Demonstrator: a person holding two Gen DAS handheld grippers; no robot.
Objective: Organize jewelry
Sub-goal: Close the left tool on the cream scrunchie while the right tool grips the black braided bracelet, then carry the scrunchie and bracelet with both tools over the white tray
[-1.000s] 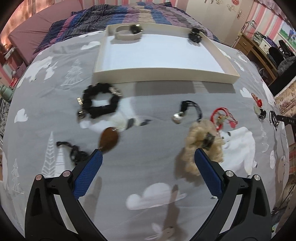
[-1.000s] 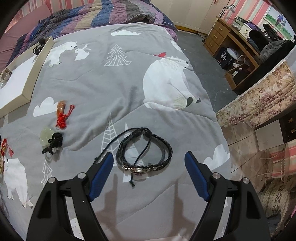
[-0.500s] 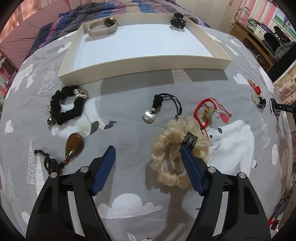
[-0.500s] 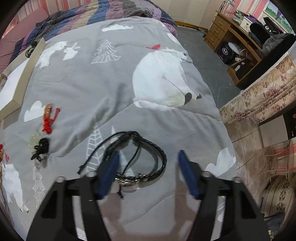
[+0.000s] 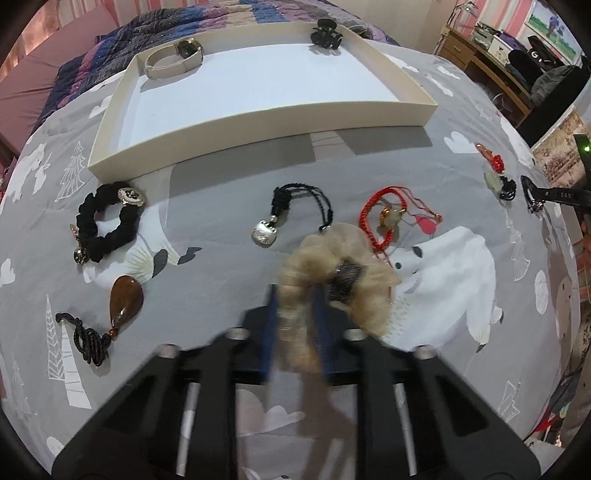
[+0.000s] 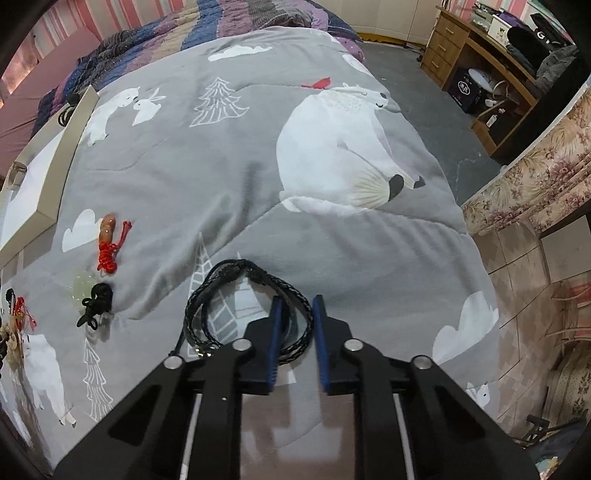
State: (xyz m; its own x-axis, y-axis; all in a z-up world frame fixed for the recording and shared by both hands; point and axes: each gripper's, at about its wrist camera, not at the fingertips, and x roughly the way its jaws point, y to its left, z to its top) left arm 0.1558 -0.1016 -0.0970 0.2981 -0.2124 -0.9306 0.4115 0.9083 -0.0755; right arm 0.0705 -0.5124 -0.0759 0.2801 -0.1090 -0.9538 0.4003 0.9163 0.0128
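Observation:
My left gripper [image 5: 295, 295] is shut on the near edge of a cream fluffy scrunchie [image 5: 343, 284] on the grey bedspread. My right gripper [image 6: 297, 306] is shut on the right side of a black braided bracelet [image 6: 240, 295]. A cream tray [image 5: 258, 122] lies beyond the left gripper; it holds a beige watch [image 5: 173, 61] and a black hair claw [image 5: 327, 35]. On the bedspread lie a black scrunchie [image 5: 107, 221], a brown pendant [image 5: 125, 302], a silver charm on black cord [image 5: 280, 218] and a red cord bracelet [image 5: 388, 218].
A red-corded charm [image 6: 109, 243] and a pale green stone on black cord [image 6: 90, 295] lie left of the right gripper. The bed's edge drops off to the right, with a floral-covered piece of furniture [image 6: 535, 177] and a wooden desk [image 6: 480, 55] beyond.
Both grippers were open a second ago. The left moved over the cream scrunchie and closed on it. The right moved onto the black bracelet and closed on it.

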